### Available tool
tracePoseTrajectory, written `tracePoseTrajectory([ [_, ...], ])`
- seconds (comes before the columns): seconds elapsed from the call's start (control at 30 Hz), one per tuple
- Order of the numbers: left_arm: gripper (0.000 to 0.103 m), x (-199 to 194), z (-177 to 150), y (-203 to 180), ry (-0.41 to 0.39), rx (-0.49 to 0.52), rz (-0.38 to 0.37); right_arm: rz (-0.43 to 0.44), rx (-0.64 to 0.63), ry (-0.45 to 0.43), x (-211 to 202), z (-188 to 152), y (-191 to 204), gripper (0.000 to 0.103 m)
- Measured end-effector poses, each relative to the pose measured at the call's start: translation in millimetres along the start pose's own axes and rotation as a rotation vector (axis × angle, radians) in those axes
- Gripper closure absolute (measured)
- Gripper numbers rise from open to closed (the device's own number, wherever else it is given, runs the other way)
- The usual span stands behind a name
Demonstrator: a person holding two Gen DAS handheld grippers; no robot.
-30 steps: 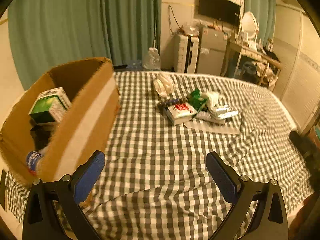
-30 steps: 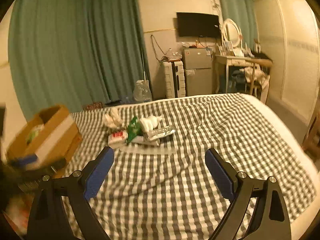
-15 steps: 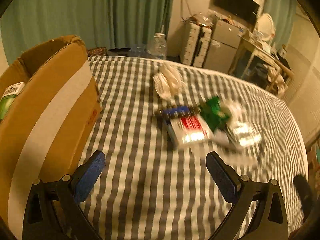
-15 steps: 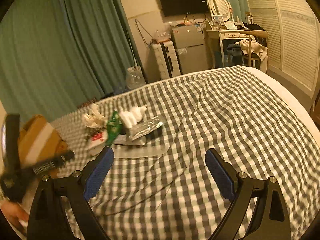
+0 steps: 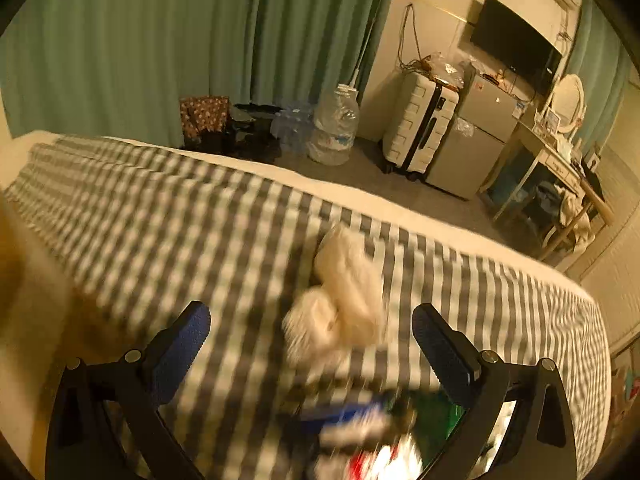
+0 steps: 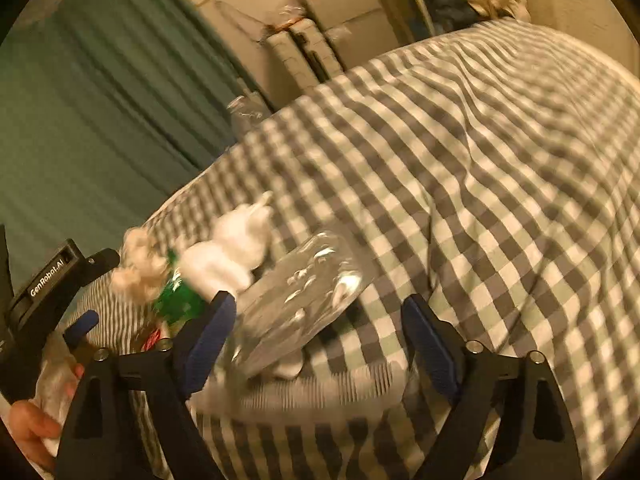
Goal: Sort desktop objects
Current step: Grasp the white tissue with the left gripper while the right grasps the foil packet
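A pile of small objects lies on the grey-checked bed cover (image 5: 168, 216). In the left wrist view my left gripper (image 5: 312, 344) hangs open over a crumpled white bag (image 5: 344, 288), which sits ahead of its fingertips. A blue, red and white pack (image 5: 360, 432) and a green packet (image 5: 432, 412) blur below. In the right wrist view my right gripper (image 6: 320, 332) is open, its jaws closing, with a silvery foil packet (image 6: 300, 296) between them, not pressed. A white bottle-like object (image 6: 232, 252) and the green packet (image 6: 176, 300) lie left of it.
The cardboard box (image 5: 20, 280) is a blur at the left edge. Beyond the bed's far edge stand a big water jug (image 5: 334, 128), a white suitcase (image 5: 420, 128), a small fridge (image 5: 476, 140) and a desk (image 5: 560, 168). A hand (image 6: 28, 424) holds the left tool.
Both grippers have dropped and moved in on the pile. The left one swung away from the box toward the white bag. The right one rolled and its jaws narrowed around the foil packet.
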State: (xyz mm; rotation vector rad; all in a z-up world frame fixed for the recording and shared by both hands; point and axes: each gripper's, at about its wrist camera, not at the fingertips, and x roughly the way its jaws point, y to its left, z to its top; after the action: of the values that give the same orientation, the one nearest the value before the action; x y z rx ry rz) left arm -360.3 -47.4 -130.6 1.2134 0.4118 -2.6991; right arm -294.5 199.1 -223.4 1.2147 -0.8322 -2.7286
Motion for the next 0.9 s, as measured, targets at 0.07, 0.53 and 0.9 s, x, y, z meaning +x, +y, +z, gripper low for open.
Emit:
tracePoseTrajectory([
  [0.07, 0.000, 15.3, 5.9, -3.8, 0.024, -0.003, -0.013, 0.017, -0.046, -0.004, 2.1, 3.1, 5.7, 0.043],
  [0.53, 0.091, -36.2, 1.8, -12.0, 0.099, 0.085, -0.041, 0.045, -0.179, -0.102, -70.5, -10.3, 20.9, 0.092],
  [0.9, 0.091, -174.8, -46.9, -6.9, -0.021, 0.310, -0.077, 0.079, -0.251, -0.122, -164.2, -43.5, 51.9, 0.095],
])
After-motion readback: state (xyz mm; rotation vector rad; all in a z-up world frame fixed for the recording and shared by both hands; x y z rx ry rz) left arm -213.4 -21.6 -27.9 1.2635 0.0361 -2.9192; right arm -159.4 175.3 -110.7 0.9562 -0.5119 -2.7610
